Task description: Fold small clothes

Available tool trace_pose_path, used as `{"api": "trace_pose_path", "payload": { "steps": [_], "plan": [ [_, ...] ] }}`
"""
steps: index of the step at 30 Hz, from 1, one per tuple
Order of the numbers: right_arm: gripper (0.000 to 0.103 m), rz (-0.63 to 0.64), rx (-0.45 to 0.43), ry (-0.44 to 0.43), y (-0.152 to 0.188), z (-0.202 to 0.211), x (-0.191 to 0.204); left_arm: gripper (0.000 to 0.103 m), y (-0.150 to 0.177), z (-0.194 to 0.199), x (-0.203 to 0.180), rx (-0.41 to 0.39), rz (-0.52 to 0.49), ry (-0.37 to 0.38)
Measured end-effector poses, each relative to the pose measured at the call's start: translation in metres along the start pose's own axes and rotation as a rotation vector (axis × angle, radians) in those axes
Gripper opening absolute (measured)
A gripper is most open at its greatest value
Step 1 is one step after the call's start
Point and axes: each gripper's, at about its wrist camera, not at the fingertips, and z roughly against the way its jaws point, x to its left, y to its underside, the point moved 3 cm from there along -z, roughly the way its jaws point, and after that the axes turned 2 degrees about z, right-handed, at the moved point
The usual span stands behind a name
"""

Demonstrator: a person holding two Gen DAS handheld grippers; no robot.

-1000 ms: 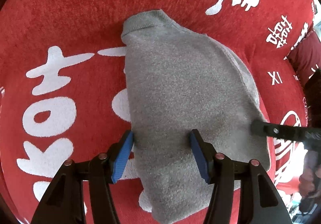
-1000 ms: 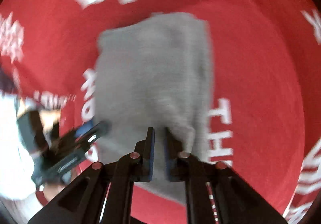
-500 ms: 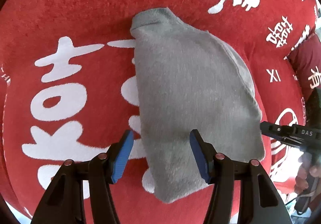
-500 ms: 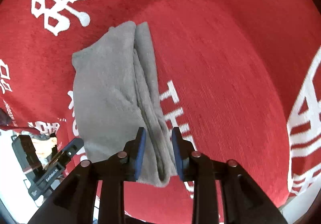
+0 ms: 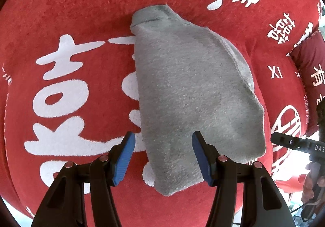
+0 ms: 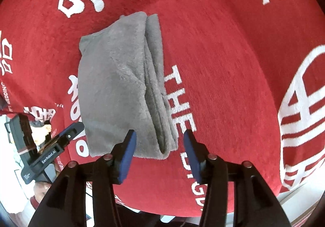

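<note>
Sweater (image 5: 195, 92), grey, small, lies folded on the red cloth (image 5: 81, 13) with white lettering, collar at the far end, stacked fold edges along its right side in the right wrist view. Right tongs (image 6: 159, 152): jaws have just been opening; a second ago they were pinched shut at the near right corner, now they stand about half apart over that corner with no pad pressing on it, so the cloth is let go and lies flat. Judgement: this fold is laid down and released; the next step is likely another fold or a tidy-up. Left tongs (image 5: 162, 157): jaws half apart, unchanged, poised over the near left edge of the sweater, gripping nothing as far as I can tell. Near hem is free on both sides. Bare red cloth surrounds the sweater widely to the far side and right; the cloth's near edge is close under both tongs.
</note>
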Motion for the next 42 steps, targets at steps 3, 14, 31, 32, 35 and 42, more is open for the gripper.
{"api": "trace_pose_path", "payload": {
  "steps": [3, 14, 31, 32, 35, 42],
  "plan": [
    [0.053, 0.014, 0.002, -0.005, -0.006, -0.001, 0.003, 0.059, -0.003, -0.002, 0.0, 0.006, 0.003, -0.005],
    [0.059, 0.062, 0.014, -0.02, -0.033, -0.002, 0.011, 0.06, -0.011, -0.009, -0.002, 0.034, 0.039, -0.026],
    [0.08, 0.144, 0.021, -0.113, -0.063, -0.011, 0.006, 0.1, -0.033, -0.019, 0.033, 0.07, 0.19, 0.106],
    [0.08, 0.155, 0.029, -0.125, -0.067, -0.014, 0.006, 0.1, -0.034, -0.022, 0.035, 0.08, 0.191, 0.12],
    [0.08, 0.153, 0.05, -0.165, -0.082, -0.024, 0.003, 0.1, -0.036, -0.031, 0.036, 0.106, 0.197, 0.169],
    [0.08, 0.1, 0.101, -0.309, -0.118, -0.055, -0.008, 0.1, -0.04, -0.045, 0.019, 0.146, 0.139, 0.349]
  ]
}}
